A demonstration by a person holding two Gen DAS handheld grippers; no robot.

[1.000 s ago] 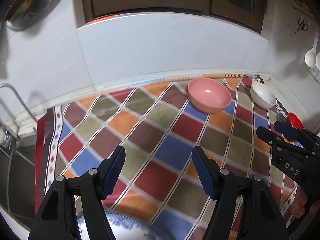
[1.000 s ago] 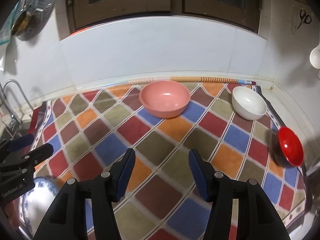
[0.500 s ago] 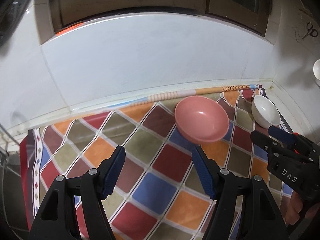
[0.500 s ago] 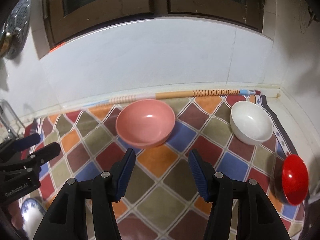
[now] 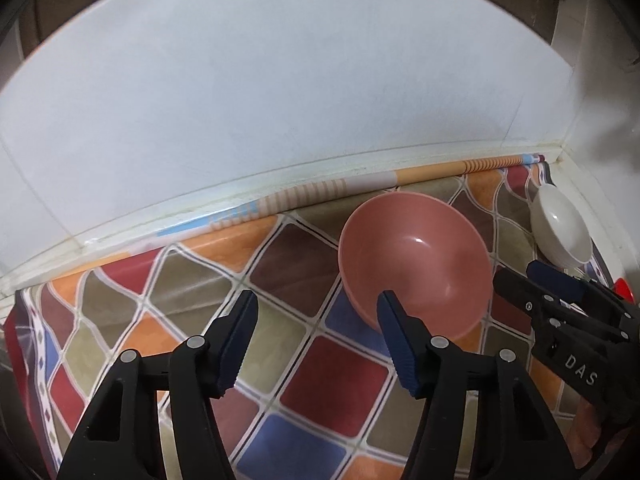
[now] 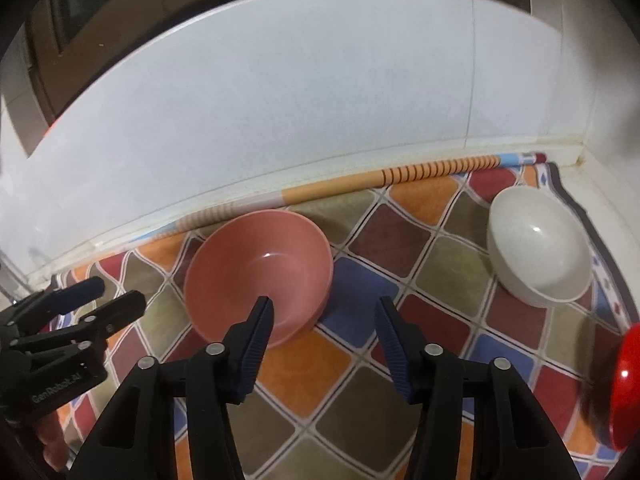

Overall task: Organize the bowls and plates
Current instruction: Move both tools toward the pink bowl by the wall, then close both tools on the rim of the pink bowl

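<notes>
A pink bowl (image 5: 416,260) stands upright on the checked cloth near the back wall; it also shows in the right wrist view (image 6: 258,274). A white bowl (image 6: 538,244) stands to its right by the corner, seen too in the left wrist view (image 5: 560,230). A red bowl (image 6: 626,374) sits at the far right edge. My left gripper (image 5: 316,320) is open and empty, its right finger just at the pink bowl's near left rim. My right gripper (image 6: 324,320) is open and empty, its left finger at the bowl's near right rim.
The checked cloth (image 5: 328,380) covers the counter up to the white tiled back wall (image 5: 280,100). A side wall (image 6: 600,80) closes the right corner. Dark cabinet doors hang above the tiles.
Both grippers have moved forward and down toward the pink bowl, which now looms larger. The blue-patterned plate seen near the front has dropped out of view. Both stay open.
</notes>
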